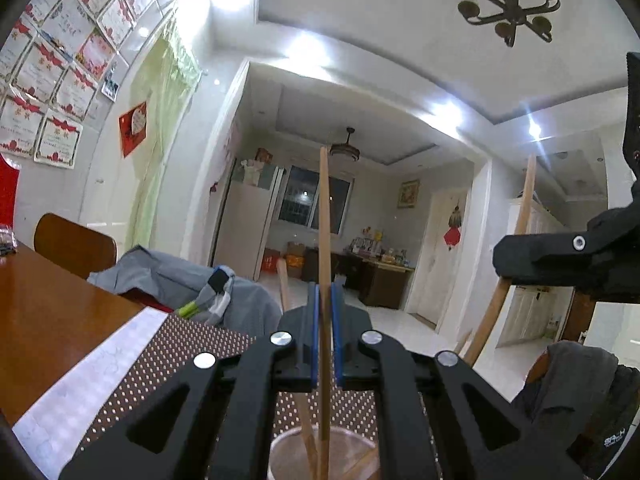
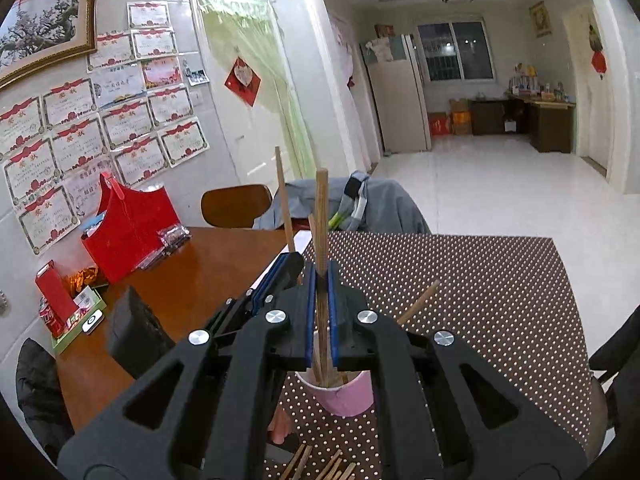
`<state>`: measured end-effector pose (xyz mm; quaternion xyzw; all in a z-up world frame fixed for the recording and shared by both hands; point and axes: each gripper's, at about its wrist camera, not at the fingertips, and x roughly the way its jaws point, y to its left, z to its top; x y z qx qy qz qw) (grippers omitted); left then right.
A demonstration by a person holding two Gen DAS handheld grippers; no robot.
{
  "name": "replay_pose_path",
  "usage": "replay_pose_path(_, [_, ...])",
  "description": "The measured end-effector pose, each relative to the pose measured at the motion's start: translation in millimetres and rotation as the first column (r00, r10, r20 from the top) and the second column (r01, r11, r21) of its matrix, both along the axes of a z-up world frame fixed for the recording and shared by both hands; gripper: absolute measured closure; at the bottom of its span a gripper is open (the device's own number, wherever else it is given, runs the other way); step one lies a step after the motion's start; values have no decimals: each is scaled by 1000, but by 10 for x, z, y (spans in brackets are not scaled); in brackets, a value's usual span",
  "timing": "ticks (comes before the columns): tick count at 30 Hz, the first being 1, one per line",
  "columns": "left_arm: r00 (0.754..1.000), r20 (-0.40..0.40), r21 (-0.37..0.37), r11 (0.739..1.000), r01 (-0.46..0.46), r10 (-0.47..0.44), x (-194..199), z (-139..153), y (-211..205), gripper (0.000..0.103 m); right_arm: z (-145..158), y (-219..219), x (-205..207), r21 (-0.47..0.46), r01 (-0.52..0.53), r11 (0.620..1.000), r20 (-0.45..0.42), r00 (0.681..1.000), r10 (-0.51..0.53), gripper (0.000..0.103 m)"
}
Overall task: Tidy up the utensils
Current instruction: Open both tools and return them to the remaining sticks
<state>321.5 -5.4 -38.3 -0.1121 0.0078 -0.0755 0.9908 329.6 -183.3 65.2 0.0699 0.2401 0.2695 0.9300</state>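
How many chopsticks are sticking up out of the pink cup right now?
4: one in the right tool, one in the left tool, a short one between, one leaning right. More may be hidden inside the pink cup.

right gripper (image 2: 320, 304) clamping chopstick (image 2: 321, 216) (upright), pink cup (image 2: 348, 396)

Two close wrist views, shared cup (image 2: 344, 394)

Gripper bodies hide most of the cup (image 2: 348, 398).
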Motion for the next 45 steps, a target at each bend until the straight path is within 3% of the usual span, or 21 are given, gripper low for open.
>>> replay_pose_path(4, [999, -36, 6, 1000, 17, -16, -39, -48, -10, 92, -86, 18, 23, -5, 1, 1000, -23, 1000, -1, 97])
replay_pose_path(5, [999, -48, 6, 1000, 21, -21, -56, -48, -5, 76, -105, 19, 29, -6, 2, 1000, -29, 1000, -2, 97])
replay_pose_path(7, [998, -59, 0, 1000, 26, -26, -93, -48, 3, 66, -152, 41, 42, -7, 2, 1000, -46, 999, -3, 97])
replay_pose_path(12, [996, -76, 5, 999, 41, -40, -215, 16, 27, 66, -260, 59, 58, -19, 29, 999, -76, 997, -31, 96])
replay_pose_path(16, [995, -83, -3, 999, 47, -47, -348, 81, 65, 56, -290, 71, 31, -33, 50, 998, -93, 994, -53, 96])
replay_pose_path(20, [995, -84, 13, 998, 53, -52, -496, 155, 65, 55, -308, 53, -33, -31, 60, 998, -104, 993, -63, 92])
replay_pose_path(28, [995, -81, 16, 998, 56, -54, -828, 342, 96, 53, -237, -41, -299, -17, 105, 994, -93, 990, -106, 58])
replay_pose_path(35, [988, -142, 61, 995, 76, -67, -1158, 431, 89, 52, -256, -151, -645, -19, 123, 992, -93, 988, -124, 55])
replay_pose_path(40, [944, -311, 75, 988, 136, -106, -1292, 314, 75, 52, -480, -197, -854, -48, 122, 991, -142, 982, -127, 55])
replay_pose_path(45, [864, -489, 88, 979, 186, -120, -1364, 58, 34, 52, -822, -246, -1027, -93, 101, 991, -215, 969, -119, 55])
